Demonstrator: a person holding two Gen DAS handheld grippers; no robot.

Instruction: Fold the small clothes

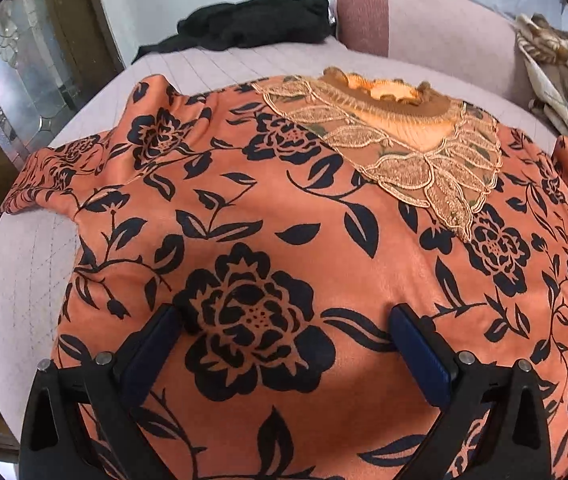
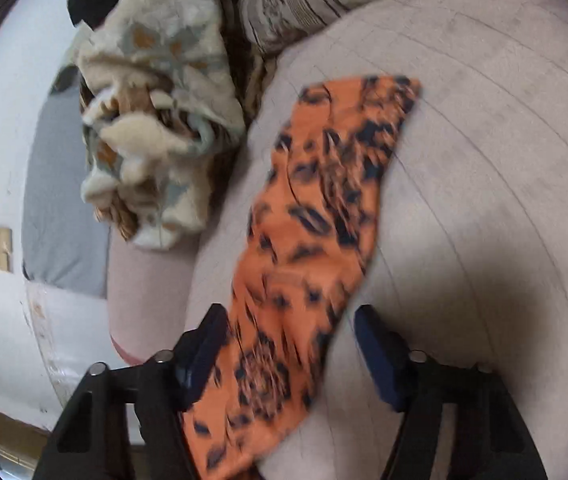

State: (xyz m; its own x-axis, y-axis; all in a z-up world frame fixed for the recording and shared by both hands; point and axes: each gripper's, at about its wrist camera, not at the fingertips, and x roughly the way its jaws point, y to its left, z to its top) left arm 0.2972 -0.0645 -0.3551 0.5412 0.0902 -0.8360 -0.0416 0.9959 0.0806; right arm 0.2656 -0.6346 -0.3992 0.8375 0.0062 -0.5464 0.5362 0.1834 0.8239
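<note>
An orange top (image 1: 268, 216) with black flowers and a lace collar (image 1: 416, 148) lies spread flat on the pale pink bed (image 1: 28, 264). My left gripper (image 1: 284, 320) is open, low over the garment's lower middle, its blue pads on either side of a large flower. In the right wrist view one orange sleeve (image 2: 316, 216) stretches away across the bed (image 2: 484, 160), blurred. My right gripper (image 2: 290, 324) is open with the sleeve's near part lying between its fingers.
A black garment (image 1: 252, 24) lies at the bed's far edge by a pink bolster (image 1: 364, 12). A cream patterned blanket (image 1: 560, 80) is bunched at the right; it also shows in the right wrist view (image 2: 156, 104). A glass door (image 1: 16, 80) stands at left.
</note>
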